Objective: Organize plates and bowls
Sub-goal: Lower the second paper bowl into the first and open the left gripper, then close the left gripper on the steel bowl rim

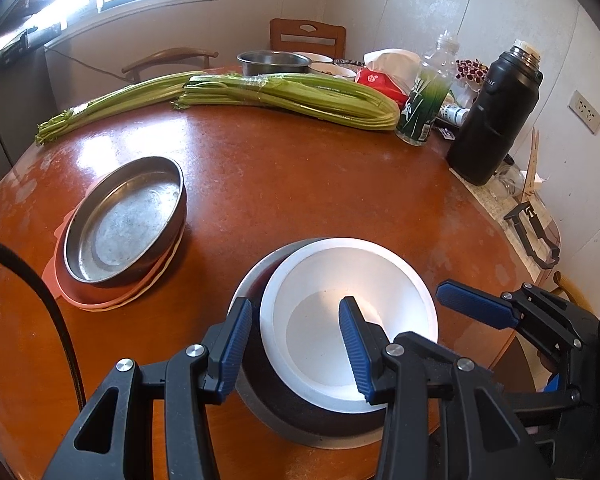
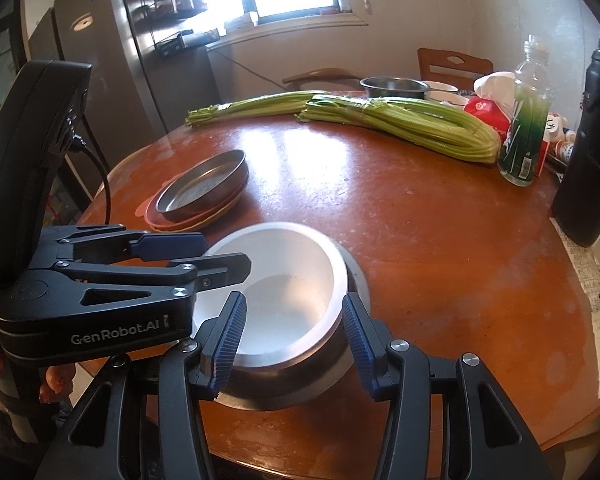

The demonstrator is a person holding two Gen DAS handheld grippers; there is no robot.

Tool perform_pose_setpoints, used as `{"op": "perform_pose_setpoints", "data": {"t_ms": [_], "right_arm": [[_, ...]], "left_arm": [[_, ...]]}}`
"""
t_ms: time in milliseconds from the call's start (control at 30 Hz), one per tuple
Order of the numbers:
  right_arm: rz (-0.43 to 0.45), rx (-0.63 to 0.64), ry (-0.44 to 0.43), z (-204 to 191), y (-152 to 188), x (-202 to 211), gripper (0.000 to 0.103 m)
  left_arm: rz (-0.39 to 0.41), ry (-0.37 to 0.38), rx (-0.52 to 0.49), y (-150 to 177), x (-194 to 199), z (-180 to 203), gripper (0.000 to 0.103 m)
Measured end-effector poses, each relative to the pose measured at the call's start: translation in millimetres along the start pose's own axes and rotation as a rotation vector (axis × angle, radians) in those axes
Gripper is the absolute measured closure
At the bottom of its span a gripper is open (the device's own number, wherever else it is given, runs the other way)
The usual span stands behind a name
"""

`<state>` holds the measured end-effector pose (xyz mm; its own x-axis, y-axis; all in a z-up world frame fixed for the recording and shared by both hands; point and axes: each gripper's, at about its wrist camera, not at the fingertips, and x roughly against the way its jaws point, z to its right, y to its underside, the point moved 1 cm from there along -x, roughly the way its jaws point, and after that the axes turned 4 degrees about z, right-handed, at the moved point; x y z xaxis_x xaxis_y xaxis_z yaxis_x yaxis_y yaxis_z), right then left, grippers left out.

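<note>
A white bowl (image 1: 352, 312) sits inside a larger steel bowl (image 1: 256, 384) near the table's front edge; both also show in the right wrist view, the white bowl (image 2: 284, 292) and the steel bowl (image 2: 356, 280). My left gripper (image 1: 296, 350) is open, its fingers straddling the white bowl's left rim. My right gripper (image 2: 294, 340) is open over the bowls' near side; it shows in the left wrist view (image 1: 480, 308) at the right. A steel pan (image 1: 126, 220) rests on stacked pink plates (image 1: 100, 300) at the left.
The round brown table (image 1: 300, 184) carries celery bundles (image 1: 292, 94), a green-labelled bottle (image 1: 424, 96), a black thermos (image 1: 496, 116), a steel pot (image 1: 274, 62) and a red packet at the back. Chairs stand behind. A wall is at the right.
</note>
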<state>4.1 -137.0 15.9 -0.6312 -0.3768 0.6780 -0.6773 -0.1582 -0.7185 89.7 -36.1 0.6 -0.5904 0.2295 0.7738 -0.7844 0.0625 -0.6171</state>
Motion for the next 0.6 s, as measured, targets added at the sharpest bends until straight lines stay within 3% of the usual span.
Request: {"op": "perform_pose_setpoints", "data": {"t_ms": [600], "right_arm": [[0.064,-0.008,0.043,13,-28,14,0.049]], "left_arm": [[0.044,-0.051,0.016,4,20,-17,0.057]]}}
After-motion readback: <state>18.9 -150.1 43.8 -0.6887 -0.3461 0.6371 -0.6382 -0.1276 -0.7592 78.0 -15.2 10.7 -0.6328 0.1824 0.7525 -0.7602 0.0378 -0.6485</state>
